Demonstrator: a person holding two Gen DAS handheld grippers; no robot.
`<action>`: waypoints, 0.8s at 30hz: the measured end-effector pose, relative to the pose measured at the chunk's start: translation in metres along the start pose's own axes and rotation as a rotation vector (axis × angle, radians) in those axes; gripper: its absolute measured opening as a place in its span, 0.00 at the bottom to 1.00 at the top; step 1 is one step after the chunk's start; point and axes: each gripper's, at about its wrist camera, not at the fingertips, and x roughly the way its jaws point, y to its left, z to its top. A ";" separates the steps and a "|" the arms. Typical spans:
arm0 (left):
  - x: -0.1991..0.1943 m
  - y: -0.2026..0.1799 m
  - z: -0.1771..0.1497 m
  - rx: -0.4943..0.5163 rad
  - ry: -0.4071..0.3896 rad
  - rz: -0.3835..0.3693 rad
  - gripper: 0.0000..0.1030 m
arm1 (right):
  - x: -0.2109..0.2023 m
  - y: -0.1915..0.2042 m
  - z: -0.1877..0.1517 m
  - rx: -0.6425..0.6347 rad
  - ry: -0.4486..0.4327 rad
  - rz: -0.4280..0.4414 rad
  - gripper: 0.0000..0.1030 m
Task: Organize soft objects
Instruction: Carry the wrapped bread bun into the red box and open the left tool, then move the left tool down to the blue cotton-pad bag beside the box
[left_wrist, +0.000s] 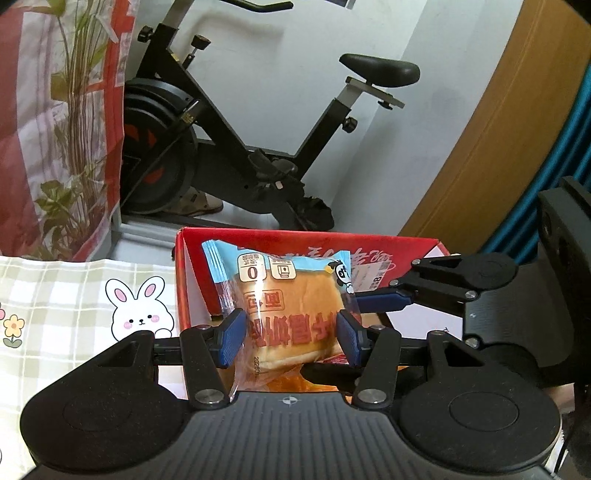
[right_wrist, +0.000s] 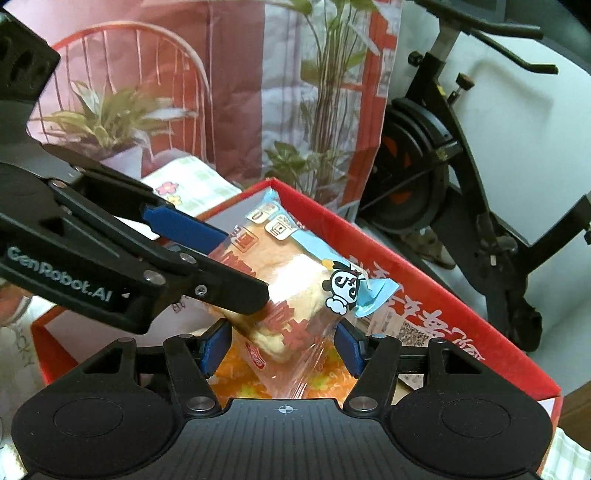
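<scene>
Both black grippers carry blue ribbed fingers (left_wrist: 233, 338), silver screws and white "GenRobot.AI" lettering.

A tabletop (left_wrist: 55, 295) covered with a pale green and white checked cloth carries the things. The cloth is printed with a white cartoon rabbit with pink ears (left_wrist: 142, 314) and a small yellow flower (left_wrist: 14, 326) near the left edge of the left wrist view. In the right wrist view a strip of the same cloth shows farther back, with a pink flower print. An open red cardboard box with white inner walls (left_wrist: 184, 280) stands directly on the cloth, just beside the rabbit print, its left wall upright. Red printed characters run along the inside of its far wall (right_wrist: 436, 325).
</scene>
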 end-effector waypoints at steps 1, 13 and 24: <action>0.000 0.001 0.000 0.000 0.001 0.001 0.54 | 0.003 0.000 0.001 0.000 0.007 -0.002 0.56; 0.000 -0.001 0.000 0.048 0.001 0.034 0.54 | 0.045 -0.002 0.002 0.030 0.155 -0.026 0.57; -0.020 -0.014 -0.005 0.090 -0.021 0.100 0.54 | 0.005 0.003 0.000 0.026 0.133 -0.078 0.63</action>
